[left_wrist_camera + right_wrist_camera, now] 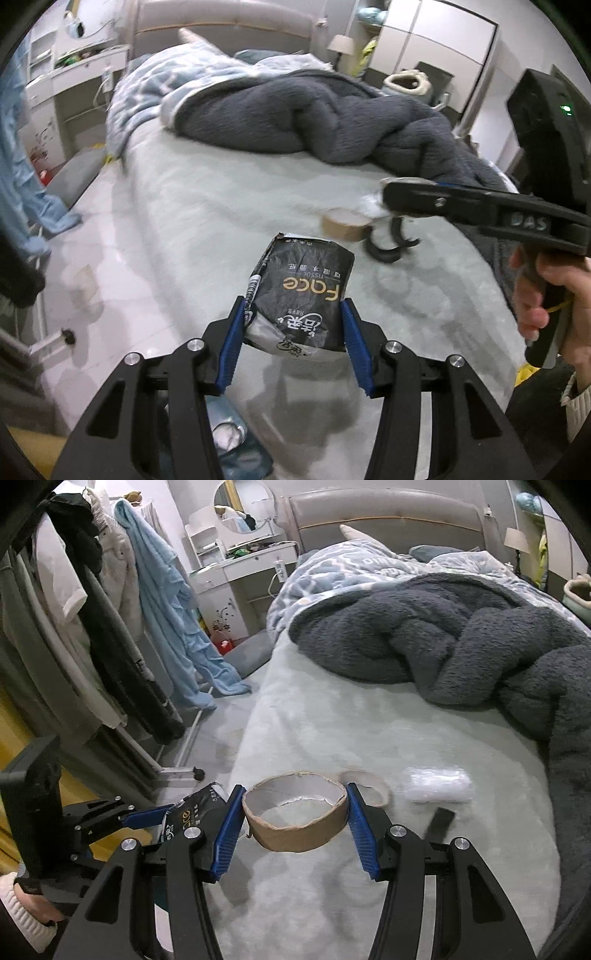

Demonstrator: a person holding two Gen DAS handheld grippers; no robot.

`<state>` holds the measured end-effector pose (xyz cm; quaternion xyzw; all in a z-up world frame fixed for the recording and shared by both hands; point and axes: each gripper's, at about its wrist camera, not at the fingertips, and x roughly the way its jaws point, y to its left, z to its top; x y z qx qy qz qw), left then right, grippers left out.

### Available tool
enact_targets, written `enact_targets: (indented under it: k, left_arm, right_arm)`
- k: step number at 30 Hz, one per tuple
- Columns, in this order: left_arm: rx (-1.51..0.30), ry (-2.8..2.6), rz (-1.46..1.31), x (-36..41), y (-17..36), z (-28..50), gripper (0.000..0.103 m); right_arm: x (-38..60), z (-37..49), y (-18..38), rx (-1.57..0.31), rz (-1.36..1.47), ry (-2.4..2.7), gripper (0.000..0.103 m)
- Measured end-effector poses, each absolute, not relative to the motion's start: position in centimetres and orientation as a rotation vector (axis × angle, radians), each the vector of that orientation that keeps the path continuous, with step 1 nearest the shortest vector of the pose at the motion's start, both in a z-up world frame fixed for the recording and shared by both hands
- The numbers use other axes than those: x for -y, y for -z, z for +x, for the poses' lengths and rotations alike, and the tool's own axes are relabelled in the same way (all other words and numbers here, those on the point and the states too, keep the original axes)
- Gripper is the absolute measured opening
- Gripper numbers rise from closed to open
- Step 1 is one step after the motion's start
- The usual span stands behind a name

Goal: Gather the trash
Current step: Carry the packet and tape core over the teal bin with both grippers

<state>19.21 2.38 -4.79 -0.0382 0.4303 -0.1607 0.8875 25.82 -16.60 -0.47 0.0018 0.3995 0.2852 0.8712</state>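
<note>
The left tool [293, 317] is clenched on a black tissue packet [301, 291], its blue pads [232, 343] pressing both sides of the crumpled wrapper, which sticks up and forward out of the grip above the edge of the bed [221, 206]. The right tool [295, 812] is clenched on a brown cardboard tape ring [295, 812] — the ring sits crosswise between the blue pads [364, 834], squeezed slightly oval and lifted clear of the bed's pale green cover. In the right wrist view the left tool shows low at the left with the packet in it, just beside the right tool. In the left wrist view the right tool reaches in from the right edge, a hand [550, 291] wrapped round its handle. Still lying on the cover just past the held ring are a second, thinner tape ring [369, 782], a clear crumpled plastic wrapper [437, 784] near it, and a small black object [439, 821] whose nature I cannot tell. Farther up the bed a dark grey fleece blanket [443, 642] is heaped, with a blue patterned quilt [351, 568] behind it toward the headboard [380, 513]. To the left of the bed hang clothes on a rack [92, 627] — a light blue garment [173, 616] trails to the floor — and a white dresser [247, 572] stands near the headboard.
</note>
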Motion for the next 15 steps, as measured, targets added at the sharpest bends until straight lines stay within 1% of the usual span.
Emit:
enact_targets:
  k: [8,15]
  left_arm:
    - [-0.952,0.259,-0.095,-6.7,5.6,18.4,0.054]
    - [-1.042,0.188,-0.167,-11.8,7.9,17.7,0.054]
  right_arm:
    - [11.3,25.4,1.0,-0.854,-0.033,-0.667,0.055]
    - [6.1,24.2,2.7,-0.89,-0.092,-0.744,0.055]
